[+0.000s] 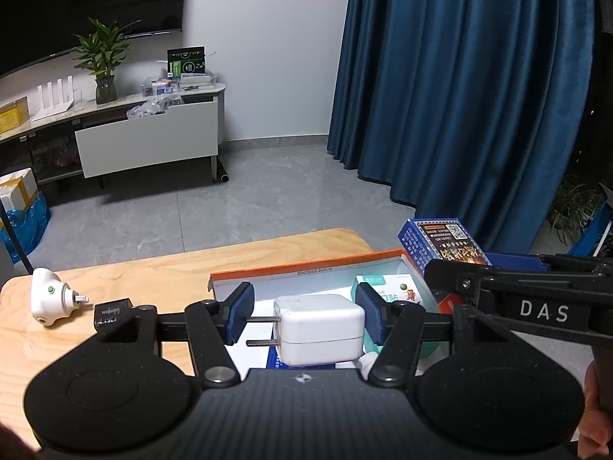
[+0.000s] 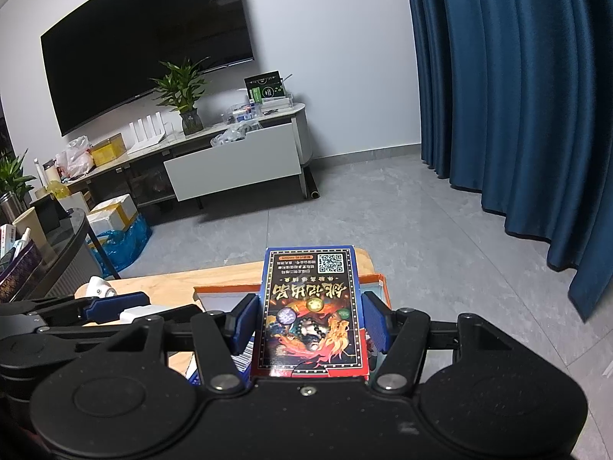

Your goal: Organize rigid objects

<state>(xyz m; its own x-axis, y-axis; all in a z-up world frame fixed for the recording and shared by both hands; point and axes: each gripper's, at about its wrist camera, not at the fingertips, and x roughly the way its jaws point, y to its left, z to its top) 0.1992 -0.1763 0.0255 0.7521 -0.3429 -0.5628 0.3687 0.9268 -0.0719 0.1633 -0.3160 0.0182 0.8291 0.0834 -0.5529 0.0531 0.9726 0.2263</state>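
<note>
Left gripper point(image 1: 304, 320): blue pads clamped on the white charger point(image 1: 320, 329), one pad on the prong side at 9 o'clock, the other against the body at 3 o'clock; the charger hangs above the tray with its two prongs pointing left
Right gripper point(image 2: 312, 320): clamped on the card box point(image 2: 312, 314), a pad on each long edge; in the left wrist view its black frame marked DAS enters from 3 o'clock
Card box: blue-edged carton with a dark printed face and a QR code at its far end, held flat above the tray's right portion, print upside down to the camera
Tray point(image 1: 306, 266): shallow orange-rimmed carton on the wooden table point(image 1: 172, 268), at 12 o'clock from the left gripper; a teal-and-white packet point(image 1: 387, 285) lies inside, partly hidden by the pad
White plug device point(image 1: 51, 299): rounded body with a green dot, on the table at 9 o'clock, outside the tray
Black adapter point(image 1: 113, 312): small block with pale lettering, just beside the white plug device, whether touching it cannot be told
Background: blue curtain point(image 1: 459, 96) at 1 o'clock, television point(image 2: 145, 46) and potted plant point(image 2: 184, 94) at 11 o'clock
</note>
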